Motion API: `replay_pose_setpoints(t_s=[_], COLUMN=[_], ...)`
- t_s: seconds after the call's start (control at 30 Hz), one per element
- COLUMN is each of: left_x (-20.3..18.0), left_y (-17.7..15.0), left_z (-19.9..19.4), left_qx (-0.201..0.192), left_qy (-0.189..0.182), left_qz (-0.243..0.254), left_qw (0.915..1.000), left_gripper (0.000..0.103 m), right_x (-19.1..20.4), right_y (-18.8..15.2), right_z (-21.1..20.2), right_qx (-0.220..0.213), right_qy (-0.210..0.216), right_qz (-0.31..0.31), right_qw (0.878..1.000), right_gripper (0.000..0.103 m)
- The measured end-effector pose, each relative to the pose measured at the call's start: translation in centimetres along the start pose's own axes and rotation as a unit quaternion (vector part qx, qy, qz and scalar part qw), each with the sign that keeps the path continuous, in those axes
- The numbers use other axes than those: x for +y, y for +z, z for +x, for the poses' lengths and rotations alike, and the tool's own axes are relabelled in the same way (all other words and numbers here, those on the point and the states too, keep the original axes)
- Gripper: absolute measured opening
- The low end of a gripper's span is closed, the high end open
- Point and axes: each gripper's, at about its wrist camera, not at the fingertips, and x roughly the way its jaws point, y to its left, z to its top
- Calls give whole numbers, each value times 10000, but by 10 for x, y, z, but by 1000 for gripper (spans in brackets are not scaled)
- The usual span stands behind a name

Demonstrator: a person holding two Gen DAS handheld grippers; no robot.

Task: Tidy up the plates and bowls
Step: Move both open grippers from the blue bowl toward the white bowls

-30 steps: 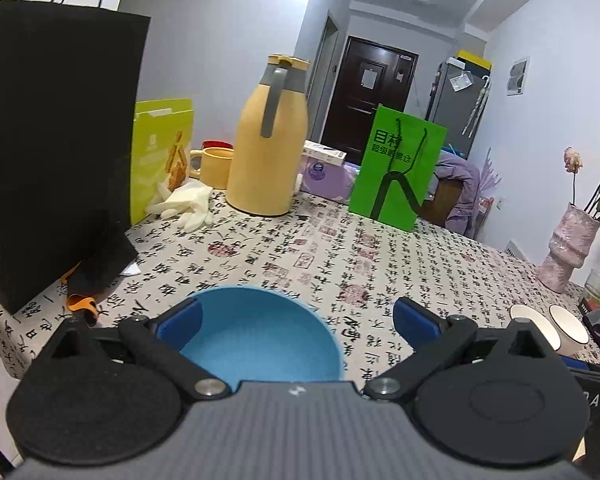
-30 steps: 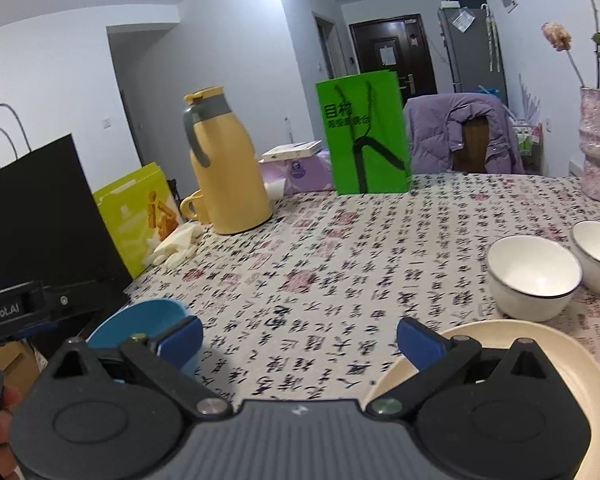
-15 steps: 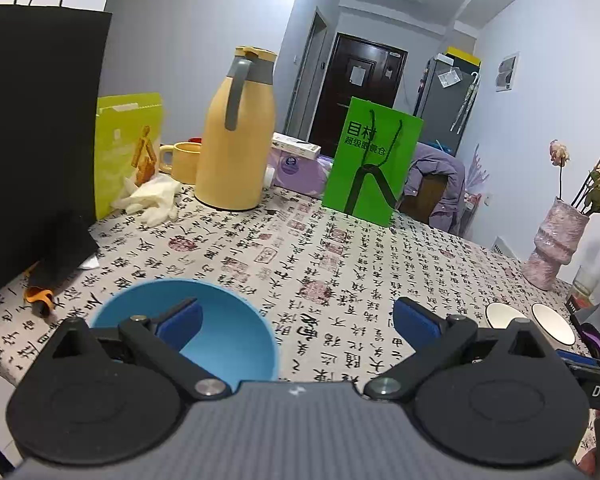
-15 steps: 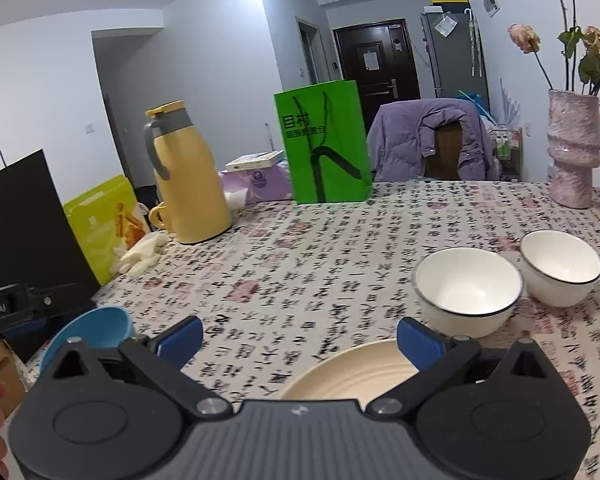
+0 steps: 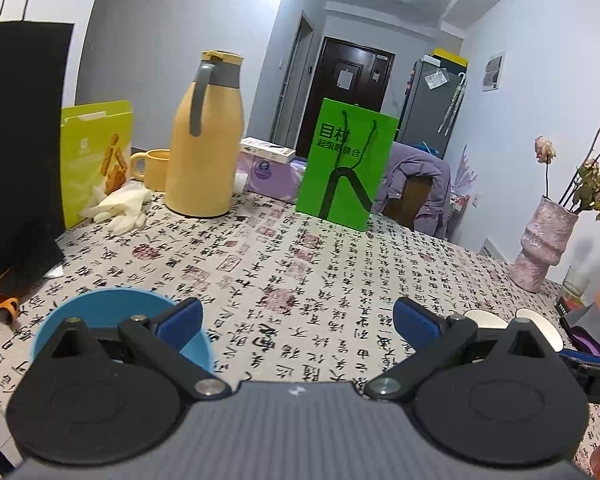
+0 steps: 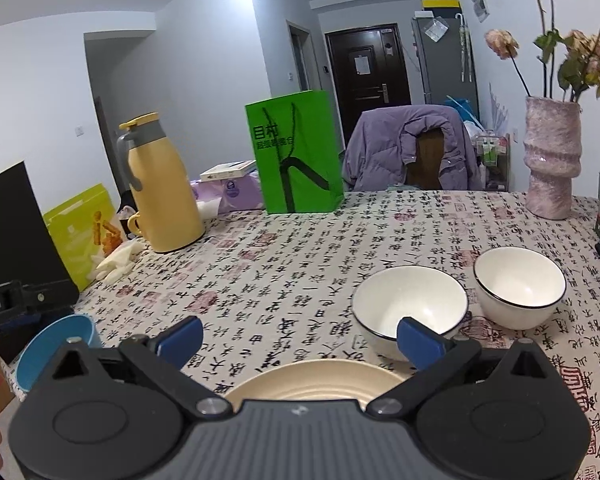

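A blue bowl [image 5: 100,312] sits on the patterned tablecloth near the left edge, partly behind my left gripper's left finger; it also shows as the blue bowl [image 6: 54,346] in the right wrist view. My left gripper [image 5: 298,320] is open and holds nothing. Two white bowls with dark rims, one nearer [image 6: 410,304] and one further right [image 6: 518,282], stand side by side. A cream plate [image 6: 316,380] lies just under my right gripper [image 6: 300,334], which is open and empty. The white bowls' rims [image 5: 480,316] peek above the left gripper's right finger.
At the back stand a yellow thermos jug [image 5: 204,144], a yellow mug [image 5: 152,168], a green paper bag [image 5: 344,164], a black bag [image 5: 16,140] and a pink vase [image 6: 552,156]. White gloves [image 5: 120,206] lie by the jug. A chair with a purple jacket [image 6: 412,148] is behind the table.
The left gripper has pulled back and to the right, so the blue bowl now sits left of its fingers. The right gripper swung right, bringing both white bowls and the plate toward centre.
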Motion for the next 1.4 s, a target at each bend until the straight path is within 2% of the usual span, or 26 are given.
replay_pose_setpoints(t_s=[0.43,0.77,1.03,1.2,1.4], left_x=[-44,-65,-78,-81,-93], left_y=[-1,0,1,0,-1], left_z=[22,46,72,91,106], left_qx=[92,297,461,591,541], left_qy=[-195,-214,-88,-35,-9], left_qz=[162,201,157,154,330], left_qw=[9996,9991,9988,9981,9980], left_gripper=[103,103,103,103,103], right_x=[-40,-66,-70,-80,-97], right_y=[16,32,46,39,30], right_z=[2,17,36,52,63], right_qx=[-18,15,-21,-137,-219], right_qy=[-179,-232,-249,-280,-145], right_qz=[-15,66,-53,91,389], right_qw=[9998,9997,9997,9995,9989], right_gripper=[103,103,103,103,103])
